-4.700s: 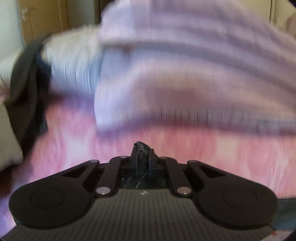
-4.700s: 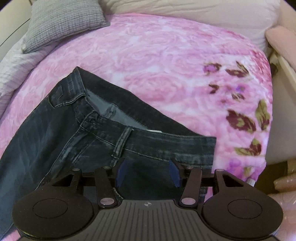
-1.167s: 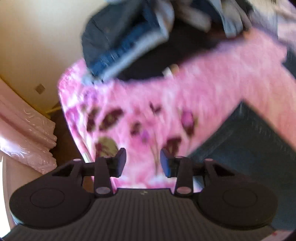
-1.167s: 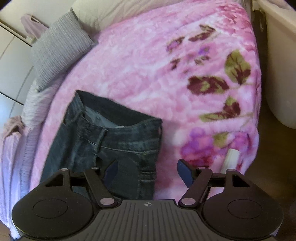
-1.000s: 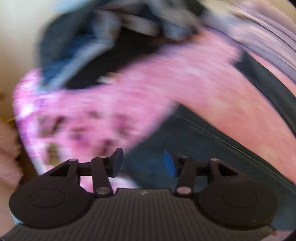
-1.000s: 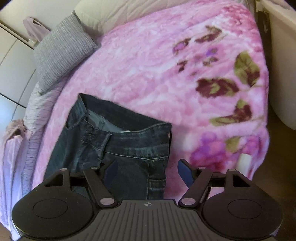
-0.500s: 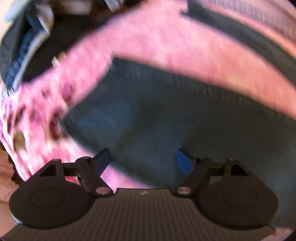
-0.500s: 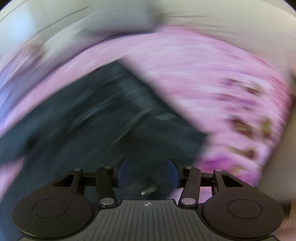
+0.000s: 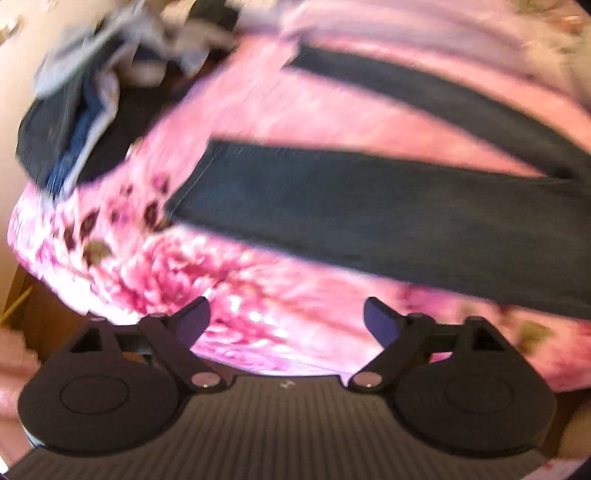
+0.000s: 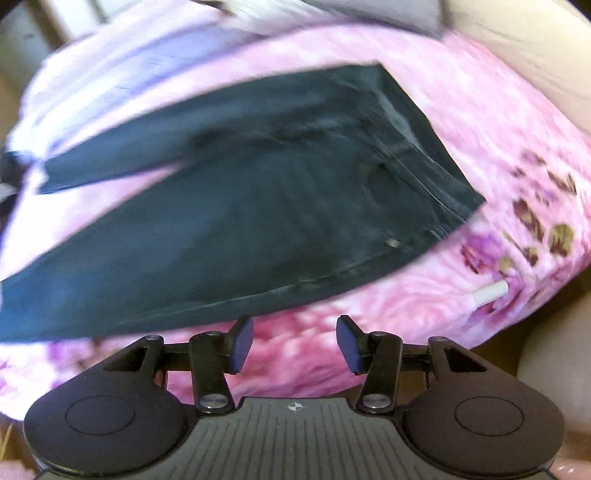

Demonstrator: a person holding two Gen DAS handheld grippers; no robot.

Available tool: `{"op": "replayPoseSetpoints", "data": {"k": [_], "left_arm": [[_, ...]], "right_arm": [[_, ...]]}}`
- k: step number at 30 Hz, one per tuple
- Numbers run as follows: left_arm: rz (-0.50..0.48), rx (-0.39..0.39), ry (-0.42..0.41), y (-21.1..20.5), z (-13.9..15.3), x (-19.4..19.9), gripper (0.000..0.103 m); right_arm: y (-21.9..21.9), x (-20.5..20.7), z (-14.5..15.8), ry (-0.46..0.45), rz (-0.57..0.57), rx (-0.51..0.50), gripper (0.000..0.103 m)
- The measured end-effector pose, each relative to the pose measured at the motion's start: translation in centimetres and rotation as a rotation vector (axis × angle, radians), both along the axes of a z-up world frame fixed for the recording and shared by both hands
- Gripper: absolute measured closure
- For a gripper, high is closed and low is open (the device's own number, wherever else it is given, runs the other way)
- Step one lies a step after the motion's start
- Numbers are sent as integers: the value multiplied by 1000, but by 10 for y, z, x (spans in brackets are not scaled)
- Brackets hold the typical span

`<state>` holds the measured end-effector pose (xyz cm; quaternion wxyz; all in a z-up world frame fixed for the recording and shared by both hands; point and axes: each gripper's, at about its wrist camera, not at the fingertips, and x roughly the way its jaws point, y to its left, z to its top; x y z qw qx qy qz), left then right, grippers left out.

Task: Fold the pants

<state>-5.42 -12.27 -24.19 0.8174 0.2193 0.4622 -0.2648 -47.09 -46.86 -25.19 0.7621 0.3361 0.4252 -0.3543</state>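
Observation:
Dark blue jeans [image 10: 258, 192] lie spread flat on a pink floral blanket [image 10: 491, 122], waistband at the right, two legs running off to the left. In the left wrist view both legs [image 9: 369, 206] cross the bed, the nearer one ending in a hem at the left. My left gripper [image 9: 286, 317] is wide open over the bare blanket, short of the nearer leg. My right gripper [image 10: 293, 343] is open just below the jeans' near side seam, nothing between its fingers. Both views are blurred.
A heap of other dark and grey clothes [image 9: 96, 99] sits at the bed's far left corner. A lilac striped sheet [image 10: 122, 70] and a grey pillow [image 10: 388, 14] lie beyond the jeans. A white tube [image 10: 489, 290] rests near the bed's right edge, where the blanket drops off.
Both grippers have pulled back toward the bed's near edge, so the jeans now lie farther ahead. The left jaws have stayed wide; the right jaws stand about as before.

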Motion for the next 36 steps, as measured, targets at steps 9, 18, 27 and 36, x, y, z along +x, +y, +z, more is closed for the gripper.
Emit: {"op": "replayPoseSetpoints", "data": {"k": [9,18,27,36], "left_arm": [[-60,-169,1,4,108,-79,3],[-69,-69,-16,1,132,-128,1],[-154,21,-30,-13,125,-161,1],[-205,8,-10,-16,124,-171,1]], "right_arm": [[68,18,92,-42,144,7,56],[91,12,122,-42,125,1,56],[114,5,123,32,141,-10,56],[126,-3,128,32,139,-30,56]]}}
